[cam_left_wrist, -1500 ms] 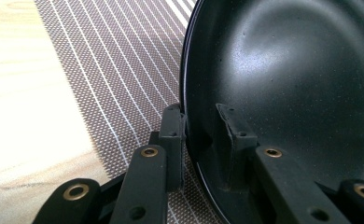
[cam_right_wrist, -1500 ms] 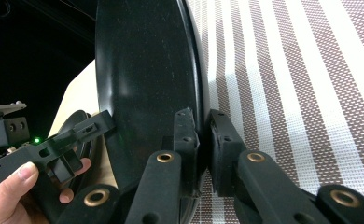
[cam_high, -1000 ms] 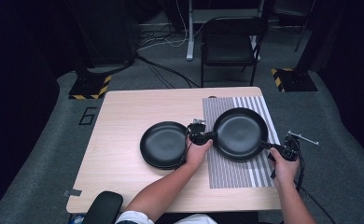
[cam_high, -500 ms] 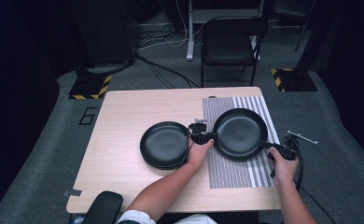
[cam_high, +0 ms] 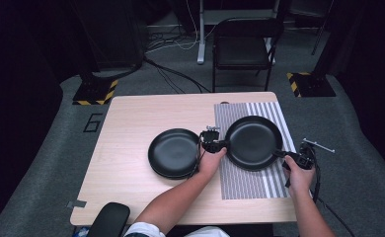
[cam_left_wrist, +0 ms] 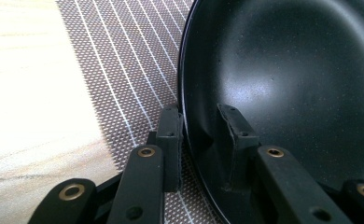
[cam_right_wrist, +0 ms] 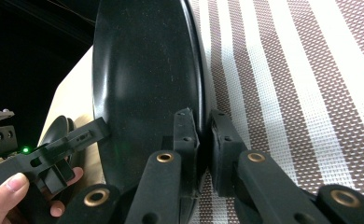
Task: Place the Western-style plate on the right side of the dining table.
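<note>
From above, a black plate [cam_high: 253, 142] lies on the striped mat [cam_high: 250, 182], with a second black plate [cam_high: 173, 153] on the bare wooden table [cam_high: 126, 148] to its left. The left gripper [cam_high: 215, 144] grasps the mat plate's left rim, the right gripper [cam_high: 291, 157] its right rim. The gripper views show what the high view cannot: each pair of jaws straddles the rim, seemingly pinching it.

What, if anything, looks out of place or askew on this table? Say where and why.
Nothing stands out. One black plate lies flat on the bare wood; the other plate sits on the striped mat, with the left gripper and right gripper clamped on opposite rims. No spill or damage shows.
</note>
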